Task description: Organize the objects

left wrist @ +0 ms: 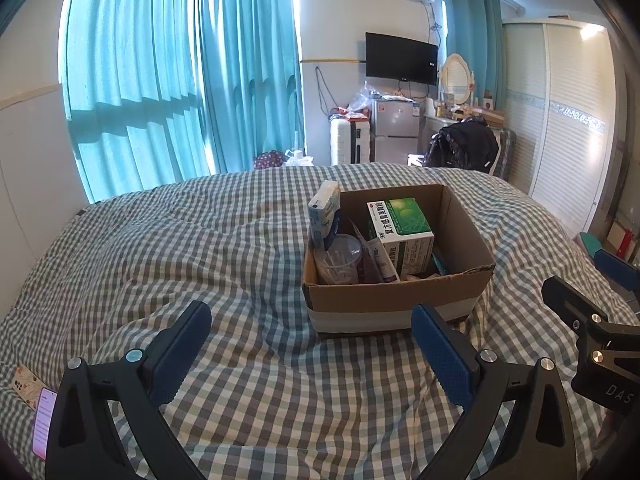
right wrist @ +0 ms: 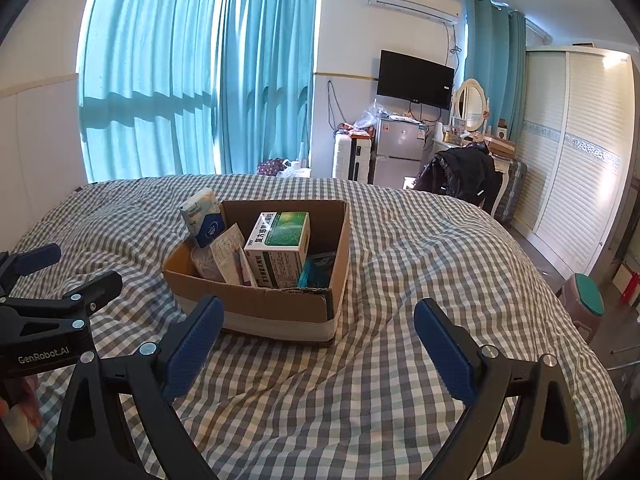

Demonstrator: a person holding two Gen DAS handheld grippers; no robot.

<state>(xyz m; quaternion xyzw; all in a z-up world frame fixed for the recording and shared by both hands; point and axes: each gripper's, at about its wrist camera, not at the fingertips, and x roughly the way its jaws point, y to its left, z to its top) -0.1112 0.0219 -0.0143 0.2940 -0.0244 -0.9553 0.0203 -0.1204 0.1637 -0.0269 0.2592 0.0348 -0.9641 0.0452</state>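
Observation:
A brown cardboard box (left wrist: 400,300) (right wrist: 256,304) sits on the checked bed. In it stand a green and white medicine box (left wrist: 400,228) (right wrist: 280,244), a tissue pack (left wrist: 325,212) (right wrist: 202,216) leaning on the left rim, a clear plastic cup (left wrist: 338,260), a tube (left wrist: 380,260) and small packets. My left gripper (left wrist: 312,344) is open and empty, just in front of the box. My right gripper (right wrist: 318,340) is open and empty, in front of the box's right corner. Each gripper shows at the edge of the other's view.
The checked bedspread (left wrist: 200,248) (right wrist: 420,260) covers the whole bed. A phone and a card (left wrist: 36,400) lie at its near left edge. A stool (right wrist: 586,300) stands at the right of the bed. Curtains, fridge, TV and wardrobe stand beyond.

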